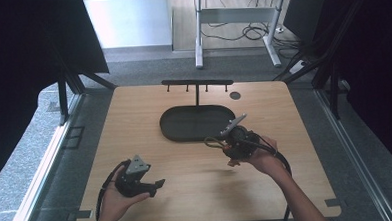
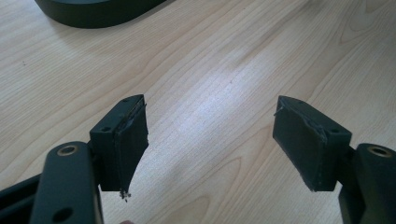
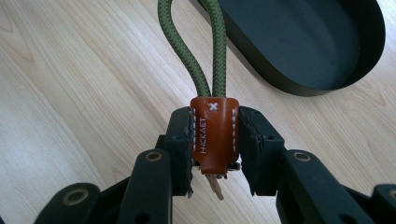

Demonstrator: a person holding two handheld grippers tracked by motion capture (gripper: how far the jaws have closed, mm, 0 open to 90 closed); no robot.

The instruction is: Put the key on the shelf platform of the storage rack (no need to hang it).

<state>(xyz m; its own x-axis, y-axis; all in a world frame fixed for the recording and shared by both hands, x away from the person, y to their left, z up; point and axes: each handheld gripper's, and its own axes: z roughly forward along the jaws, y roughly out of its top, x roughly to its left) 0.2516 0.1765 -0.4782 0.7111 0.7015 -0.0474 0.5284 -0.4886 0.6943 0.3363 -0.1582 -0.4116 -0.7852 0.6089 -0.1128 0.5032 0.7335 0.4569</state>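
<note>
Counter [image 1: 134, 128] mostly bare; black oval tray [image 1: 184, 125] mid-counter, hook rack [image 1: 197, 83] just behind tray. Right tongs [image 3: 215, 140] clamped on brown leather tab [image 3: 214, 135] of green cord key loop [image 3: 210, 51], just beside tray's near rim. Left tongs [image 2: 210, 140] wide, idle, well short of tray. Pickup done; hanging on rack probably left.

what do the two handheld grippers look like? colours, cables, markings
Both are black. The left gripper and the right gripper each carry a grey three-cornered plate on top and trail a black cable beside the forearm. The gripper views show flat arm links with brass-coloured pivot bushings and black jaw pads; the left gripper's pads have frayed edges. No lettering visible on either. Forearms are bare, no sleeves.
</note>
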